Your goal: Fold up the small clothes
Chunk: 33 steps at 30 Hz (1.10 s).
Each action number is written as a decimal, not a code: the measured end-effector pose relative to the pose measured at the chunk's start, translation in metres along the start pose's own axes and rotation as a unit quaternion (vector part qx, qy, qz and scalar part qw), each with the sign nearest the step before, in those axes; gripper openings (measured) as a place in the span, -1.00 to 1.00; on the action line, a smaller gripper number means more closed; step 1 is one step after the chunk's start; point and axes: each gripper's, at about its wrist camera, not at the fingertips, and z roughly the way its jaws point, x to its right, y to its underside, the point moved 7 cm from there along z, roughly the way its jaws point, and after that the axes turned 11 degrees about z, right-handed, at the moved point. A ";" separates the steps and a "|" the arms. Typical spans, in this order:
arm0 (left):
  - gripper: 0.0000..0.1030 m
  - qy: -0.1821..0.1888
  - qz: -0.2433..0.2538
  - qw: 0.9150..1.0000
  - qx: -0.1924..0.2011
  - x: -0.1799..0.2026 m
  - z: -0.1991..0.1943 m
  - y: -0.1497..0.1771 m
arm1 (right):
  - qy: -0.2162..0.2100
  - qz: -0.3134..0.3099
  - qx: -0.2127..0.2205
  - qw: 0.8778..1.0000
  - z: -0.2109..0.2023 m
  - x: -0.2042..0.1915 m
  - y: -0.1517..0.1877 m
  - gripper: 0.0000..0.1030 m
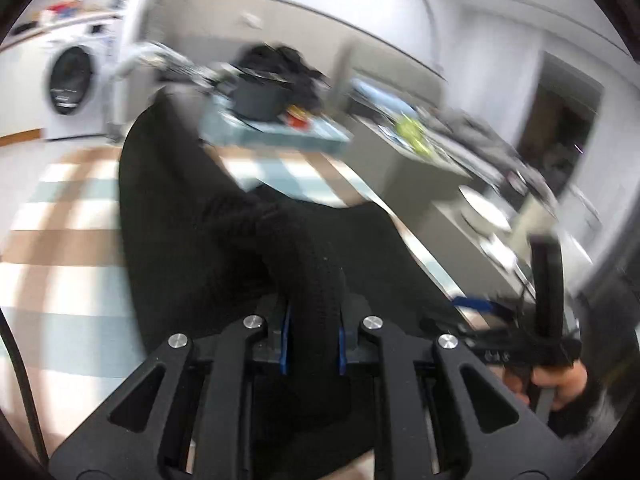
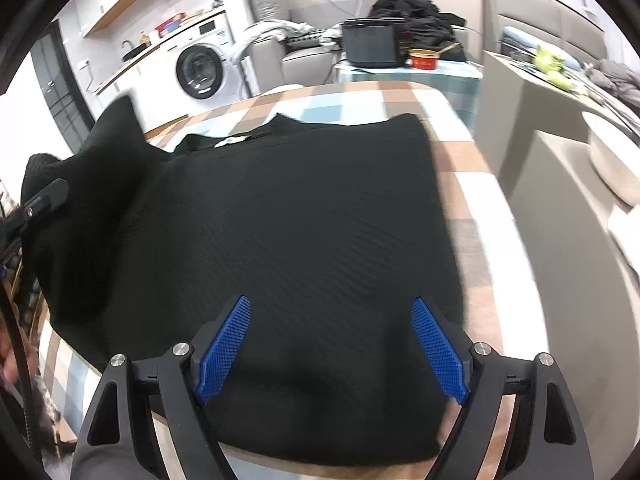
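A black knit garment lies spread on the checkered table. My left gripper is shut on a bunched edge of the garment and holds that side lifted off the table; the view is blurred. In the right wrist view the left gripper shows at the far left with the raised cloth. My right gripper is open and empty, its blue pads spread just above the garment's near edge. The right gripper also shows in the left wrist view at the right.
A washing machine stands at the back left. A black pot and a red bowl sit on a small table behind. A grey counter with a white bowl is close on the right.
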 end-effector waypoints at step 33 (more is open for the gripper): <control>0.32 -0.009 0.011 0.991 -0.132 -0.044 -0.038 0.108 | -0.122 0.005 -0.047 0.991 0.000 -0.061 -0.012 0.59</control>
